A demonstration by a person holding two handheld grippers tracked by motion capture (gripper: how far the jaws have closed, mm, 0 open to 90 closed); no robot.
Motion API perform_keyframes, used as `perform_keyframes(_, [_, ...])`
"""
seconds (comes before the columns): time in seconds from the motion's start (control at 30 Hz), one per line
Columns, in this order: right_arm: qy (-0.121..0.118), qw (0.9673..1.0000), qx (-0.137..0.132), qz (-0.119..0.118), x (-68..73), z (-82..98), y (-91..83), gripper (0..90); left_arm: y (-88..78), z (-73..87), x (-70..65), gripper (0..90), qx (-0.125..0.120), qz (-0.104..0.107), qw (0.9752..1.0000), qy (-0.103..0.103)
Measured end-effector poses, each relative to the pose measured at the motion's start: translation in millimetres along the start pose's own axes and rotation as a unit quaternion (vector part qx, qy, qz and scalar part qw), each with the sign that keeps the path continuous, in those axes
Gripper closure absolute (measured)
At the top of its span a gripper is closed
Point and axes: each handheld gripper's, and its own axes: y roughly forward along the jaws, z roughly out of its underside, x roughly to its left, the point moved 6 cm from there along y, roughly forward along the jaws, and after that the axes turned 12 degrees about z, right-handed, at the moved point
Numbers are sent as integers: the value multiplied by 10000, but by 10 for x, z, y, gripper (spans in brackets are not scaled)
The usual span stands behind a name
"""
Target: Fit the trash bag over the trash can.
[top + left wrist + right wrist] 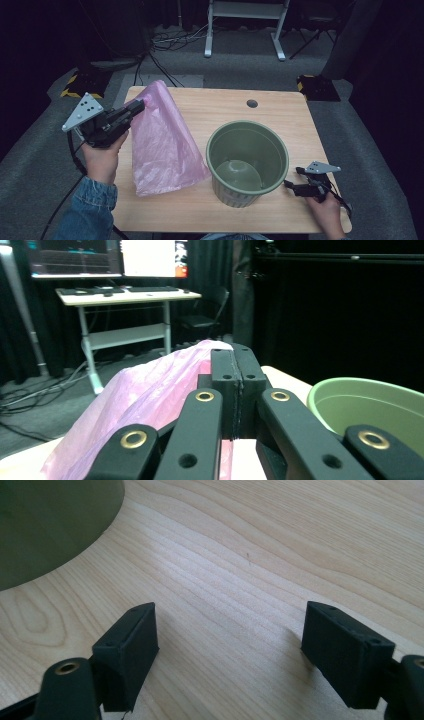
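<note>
Your left gripper (140,105) pinches the pink bag (162,142) near the table's (280,112) far-left corner; your right gripper (295,178) rests spread beside the green bucket (247,162).

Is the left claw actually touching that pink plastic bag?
Touching. In the left gripper view the left gripper has its jaws shut on the pink plastic bag; the high view shows the bag's top pinched and lifted.

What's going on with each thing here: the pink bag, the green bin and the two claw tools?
Pink bag: lifted by one end, lower end resting on the table.
Green bin: upright, empty.
Left gripper: shut on the bag.
Right gripper: open, holding nothing, beside the bin.
</note>
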Motion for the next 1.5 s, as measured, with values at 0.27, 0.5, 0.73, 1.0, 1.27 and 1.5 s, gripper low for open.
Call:
perform_keyframes(0.27, [0,10000,-1,0,0,0,0,225,-64,-180,98,896,92,222,9995,198])
perform_keyframes(0.5, [0,10000,-1,1,0,0,0,225,-127,-345,174,897,79,310,9993,177])
perform_keyframes(0.73, [0,10000,-1,1,0,0,0,225,-126,-430,201,897,34,436,9989,193])
perform_keyframes(1.0, [-1,10000,-1,5,1,0,0,225,-71,-587,131,897,-68,604,9978,258])
perform_keyframes(1.27, [2,10000,0,7,1,0,0,225,29,-743,49,897,-232,901,9954,244])
perform_keyframes(1.5, [4,10000,0,9,1,0,-1,226,87,-865,-14,897,-323,1014,9939,294])
